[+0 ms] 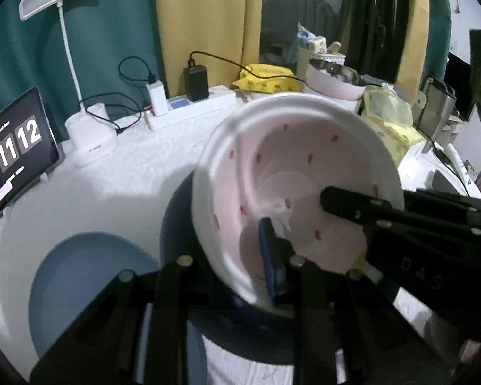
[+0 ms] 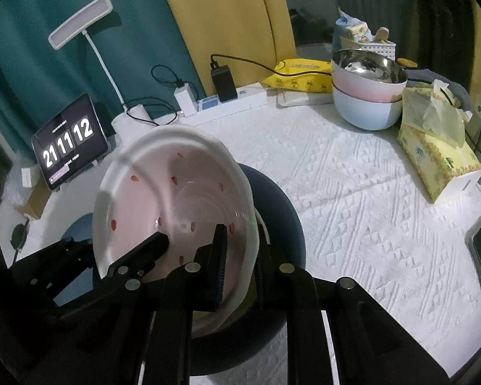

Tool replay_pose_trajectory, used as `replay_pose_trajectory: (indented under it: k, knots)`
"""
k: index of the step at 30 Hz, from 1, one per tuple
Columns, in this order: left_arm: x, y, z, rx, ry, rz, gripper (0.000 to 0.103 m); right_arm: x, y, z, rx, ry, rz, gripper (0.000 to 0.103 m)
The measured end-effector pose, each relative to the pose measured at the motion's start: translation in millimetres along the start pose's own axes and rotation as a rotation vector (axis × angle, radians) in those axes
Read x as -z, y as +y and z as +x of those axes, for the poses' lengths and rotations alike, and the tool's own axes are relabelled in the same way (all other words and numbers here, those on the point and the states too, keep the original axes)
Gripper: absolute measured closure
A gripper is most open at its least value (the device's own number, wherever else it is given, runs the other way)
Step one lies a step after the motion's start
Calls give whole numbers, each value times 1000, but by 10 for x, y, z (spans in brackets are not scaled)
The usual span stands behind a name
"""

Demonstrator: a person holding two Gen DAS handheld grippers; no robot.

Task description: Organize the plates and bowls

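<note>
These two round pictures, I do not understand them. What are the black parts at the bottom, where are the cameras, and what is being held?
Each picture comes from a camera mounted on a hand-held two-finger gripper, looking along its fingers. The left gripper and right gripper each pinch the rim of the same tilted white bowl with red specks, from opposite sides. Under it sits a dark blue plate on the white tablecloth; a lighter blue plate lies beside. Behind stand stacked bowls, a tablet clock and a lamp.
</note>
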State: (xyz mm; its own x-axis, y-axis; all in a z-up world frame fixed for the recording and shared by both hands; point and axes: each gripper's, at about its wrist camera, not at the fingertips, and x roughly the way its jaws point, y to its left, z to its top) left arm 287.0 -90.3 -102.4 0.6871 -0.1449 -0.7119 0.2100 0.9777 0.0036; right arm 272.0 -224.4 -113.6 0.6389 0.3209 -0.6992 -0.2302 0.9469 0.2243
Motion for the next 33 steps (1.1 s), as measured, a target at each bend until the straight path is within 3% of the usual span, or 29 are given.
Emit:
replay_pose_trajectory:
  k: [9,12,13,14,16,19,27,31,33]
  knots:
    - [37,22,-106,20,-2,9,77,21,27,-2,16,-1,-37,86]
    - [46,46,-140,-25,-15,12,76,16,22,-2,20,7,-41,86]
    - [49,83,-146,-16,-20,6,76,17,22,0,27,10,-46,84]
    - [53,110,-148,-9,-21,2,76,17,29,6,29,14,-53,74]
    - [60,125,-150,-13,-24,5,76,18,64,9,-5,12,-84,71]
    - [59,157,-162,-8,-30,-1,76,42,203,24,47,6,-190,67]
    - [53,221,-188,-4,-47,-10,76,31,182,1,29,16,-191,65]
    - [59,223,-184,-1,-51,-12,76,11,206,-126,42,-30,-205,48]
    - [58,238,-183,5,-51,-16,76,-29,188,-228,62,-70,-205,48]
